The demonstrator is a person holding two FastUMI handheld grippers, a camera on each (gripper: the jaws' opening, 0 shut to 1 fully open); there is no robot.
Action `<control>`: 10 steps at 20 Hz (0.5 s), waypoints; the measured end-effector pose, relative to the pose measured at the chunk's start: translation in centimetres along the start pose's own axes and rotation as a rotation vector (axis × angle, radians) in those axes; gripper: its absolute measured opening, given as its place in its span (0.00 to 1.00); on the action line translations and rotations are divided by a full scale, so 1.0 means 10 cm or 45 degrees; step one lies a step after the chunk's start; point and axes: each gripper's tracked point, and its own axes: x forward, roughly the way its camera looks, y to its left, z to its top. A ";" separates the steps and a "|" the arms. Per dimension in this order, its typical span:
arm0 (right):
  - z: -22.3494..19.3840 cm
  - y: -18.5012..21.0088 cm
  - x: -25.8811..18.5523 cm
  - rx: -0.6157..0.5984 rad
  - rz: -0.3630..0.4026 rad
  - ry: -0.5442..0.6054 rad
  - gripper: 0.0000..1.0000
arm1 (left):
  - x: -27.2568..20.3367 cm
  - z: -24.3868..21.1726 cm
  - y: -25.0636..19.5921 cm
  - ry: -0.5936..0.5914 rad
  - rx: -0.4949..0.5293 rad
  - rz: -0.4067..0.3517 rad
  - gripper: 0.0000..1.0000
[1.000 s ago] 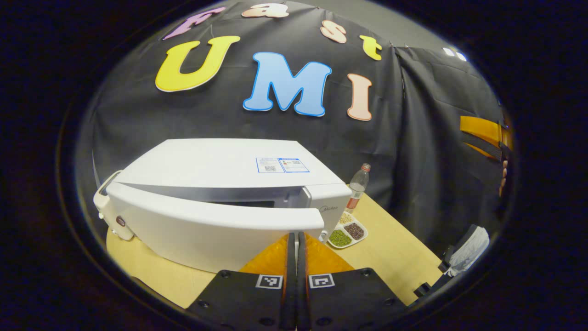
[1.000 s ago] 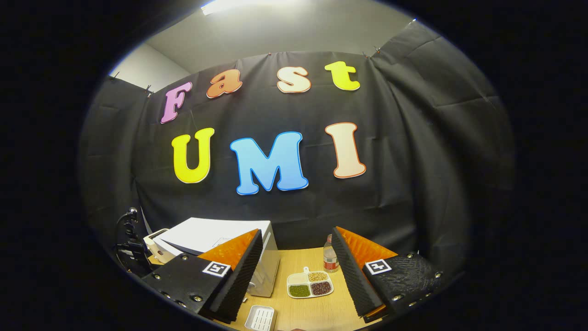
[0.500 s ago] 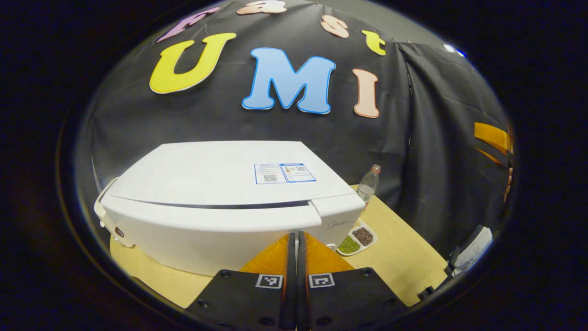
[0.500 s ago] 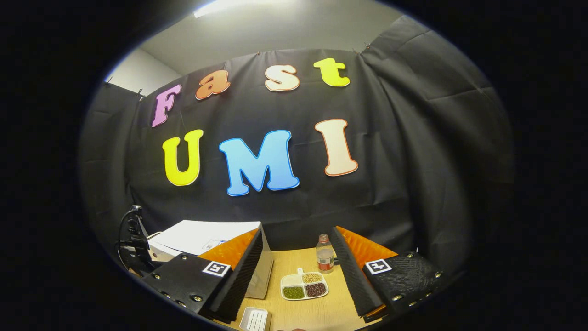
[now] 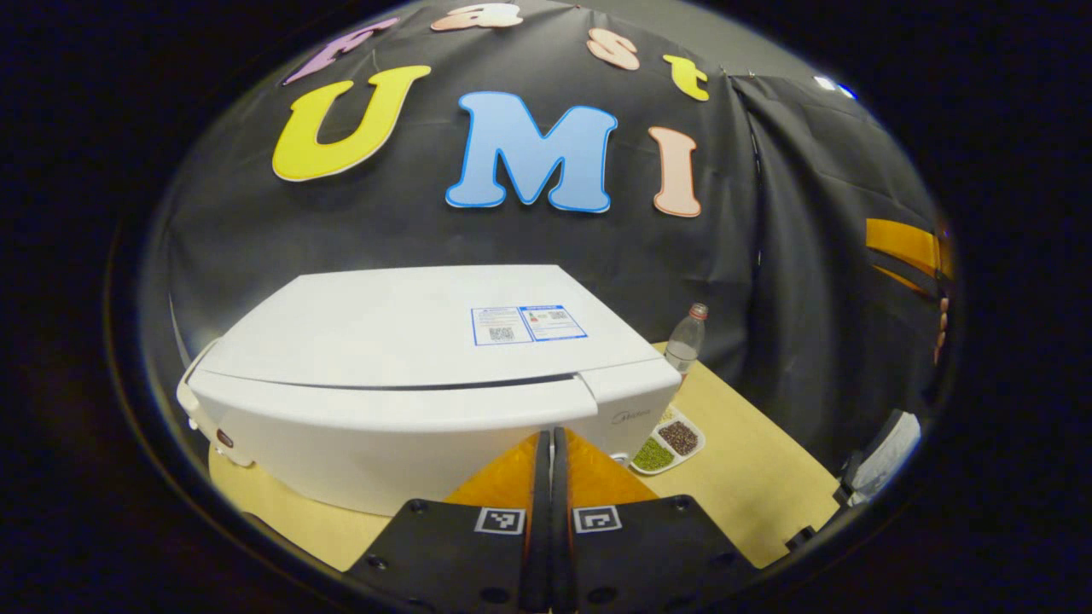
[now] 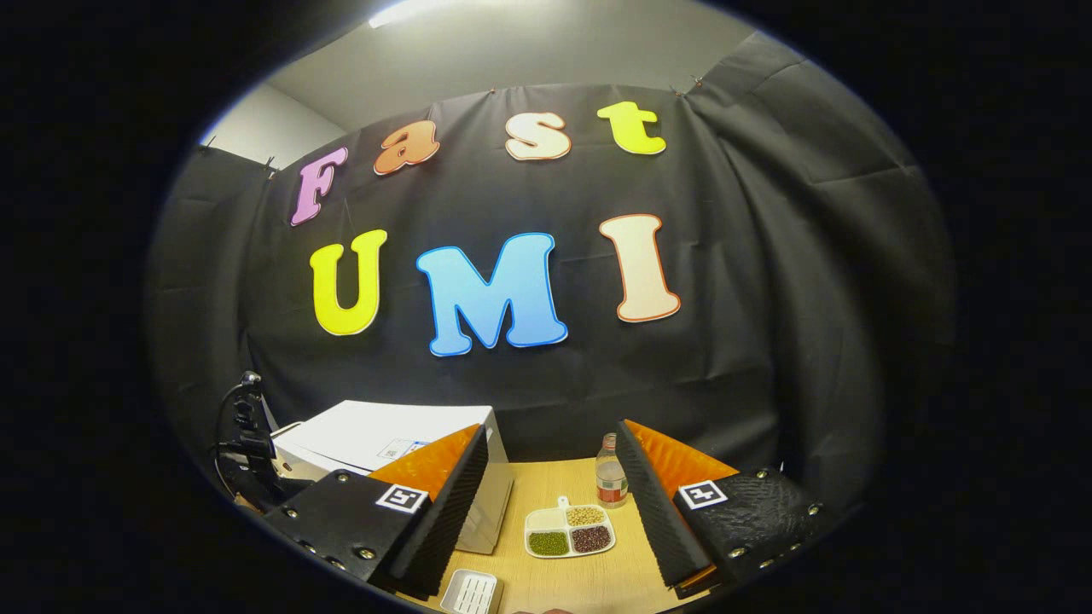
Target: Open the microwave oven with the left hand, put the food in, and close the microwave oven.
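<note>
The white microwave (image 5: 401, 328) stands on the wooden table (image 5: 751, 495), and its door (image 5: 384, 426) lies flush against the body with only a thin seam showing. My left gripper (image 5: 550, 439) is shut with nothing between its fingers, and its tips sit against the door's right end. What is inside the oven is hidden. In the right gripper view the microwave (image 6: 384, 435) is at the left, and my right gripper (image 6: 550, 443) hangs open and empty above the table.
A divided dish of beans (image 6: 570, 533) and a small bottle (image 6: 609, 482) sit right of the microwave, also seen as dish (image 5: 668, 441) and bottle (image 5: 687, 338). A small white ribbed tray (image 6: 472, 590) lies near the front edge. A person's striped sleeve (image 5: 904, 247) is far right.
The microwave door swung from ajar to flush with the body while my shut left gripper followed it in. The right gripper stayed open and barely shifted.
</note>
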 end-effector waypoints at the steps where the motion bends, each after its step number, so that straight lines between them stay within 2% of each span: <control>1: -0.01 0.00 0.00 0.002 0.000 0.002 0.91 | 0.01 -0.01 0.00 -0.001 -0.006 -0.002 0.07; 10: -0.01 0.14 -0.12 -0.018 0.019 0.003 0.91 | 0.01 0.01 0.00 -0.025 -0.024 0.018 0.07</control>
